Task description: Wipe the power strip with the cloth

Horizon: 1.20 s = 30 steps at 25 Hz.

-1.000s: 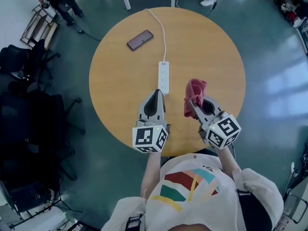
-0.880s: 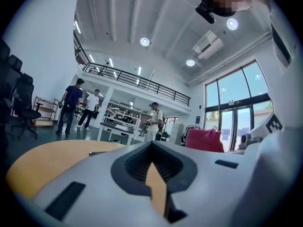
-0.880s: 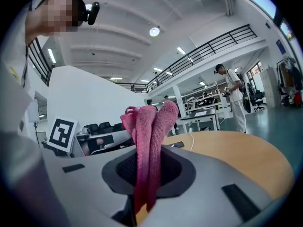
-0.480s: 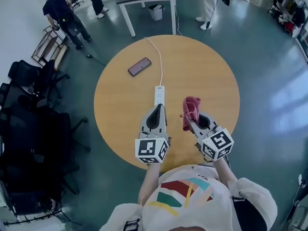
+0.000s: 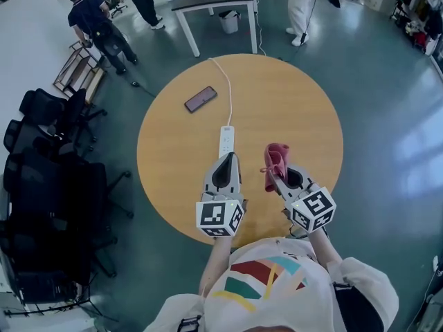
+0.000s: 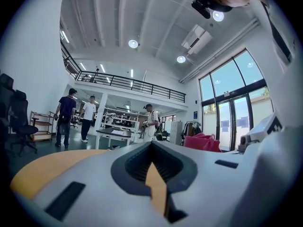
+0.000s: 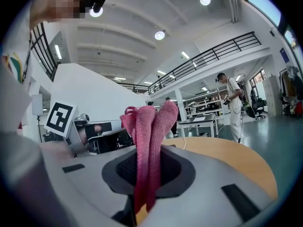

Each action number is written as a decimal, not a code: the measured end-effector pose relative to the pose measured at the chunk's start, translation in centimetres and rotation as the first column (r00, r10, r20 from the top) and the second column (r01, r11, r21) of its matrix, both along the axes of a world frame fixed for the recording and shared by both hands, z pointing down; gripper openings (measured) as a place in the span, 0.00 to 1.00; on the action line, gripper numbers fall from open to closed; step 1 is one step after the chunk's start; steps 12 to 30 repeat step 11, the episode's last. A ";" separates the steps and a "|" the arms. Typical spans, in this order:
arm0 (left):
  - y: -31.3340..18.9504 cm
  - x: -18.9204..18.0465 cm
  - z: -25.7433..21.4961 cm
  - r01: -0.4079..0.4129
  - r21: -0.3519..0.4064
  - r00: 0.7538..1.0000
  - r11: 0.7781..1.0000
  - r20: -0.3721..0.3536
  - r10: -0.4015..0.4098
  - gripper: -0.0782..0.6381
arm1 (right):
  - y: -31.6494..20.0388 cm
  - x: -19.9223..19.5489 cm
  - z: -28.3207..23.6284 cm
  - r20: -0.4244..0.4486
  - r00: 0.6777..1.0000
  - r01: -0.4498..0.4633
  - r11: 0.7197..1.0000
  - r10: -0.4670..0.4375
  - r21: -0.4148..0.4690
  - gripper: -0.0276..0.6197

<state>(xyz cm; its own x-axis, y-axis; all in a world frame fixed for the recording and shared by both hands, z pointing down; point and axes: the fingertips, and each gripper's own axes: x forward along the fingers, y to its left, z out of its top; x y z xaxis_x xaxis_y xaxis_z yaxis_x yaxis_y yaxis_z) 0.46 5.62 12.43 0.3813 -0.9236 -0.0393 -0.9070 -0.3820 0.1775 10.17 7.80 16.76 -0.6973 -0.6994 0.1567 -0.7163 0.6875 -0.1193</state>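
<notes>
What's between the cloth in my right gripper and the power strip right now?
Only bare tabletop, going by the head view; the cloth hangs beside the power strip, apart from it.

I held two grippers, left gripper [image 5: 226,158] and right gripper [image 5: 272,173], counted one pink cloth [image 5: 275,161] in the right one, one power strip [image 5: 225,141] just ahead of the left, one phone [image 5: 201,99] farther beyond, one round table [image 5: 304,109] under both, three people [image 6: 65,117] well past it.

On table [image 5: 304,109]: power strip [image 5: 226,141] centre; phone [image 5: 201,99] behind-left; cloth [image 5: 276,161] right, perhaps lifted.
</notes>
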 end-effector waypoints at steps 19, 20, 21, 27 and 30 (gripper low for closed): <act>1.9 3.3 -2.1 0.011 0.006 1.000 1.000 0.028 -0.012 0.16 | 1.7 2.3 -2.1 -0.006 0.999 0.036 0.999 -0.036 0.012 0.10; 1.9 3.3 -2.1 0.011 0.006 1.000 1.000 0.028 -0.012 0.16 | 1.7 2.3 -2.1 -0.006 0.999 0.036 0.999 -0.036 0.012 0.10; 1.9 3.3 -2.1 0.011 0.006 1.000 1.000 0.028 -0.012 0.16 | 1.7 2.3 -2.1 -0.006 0.999 0.036 0.999 -0.036 0.012 0.10; 1.9 3.3 -2.1 0.011 0.006 1.000 1.000 0.028 -0.012 0.16 | 1.7 2.3 -2.1 -0.006 0.999 0.036 0.999 -0.036 0.012 0.10; 1.9 3.3 -2.1 0.011 0.006 1.000 1.000 0.028 -0.012 0.16 | 1.7 2.3 -2.1 -0.006 0.999 0.036 0.999 -0.036 0.012 0.10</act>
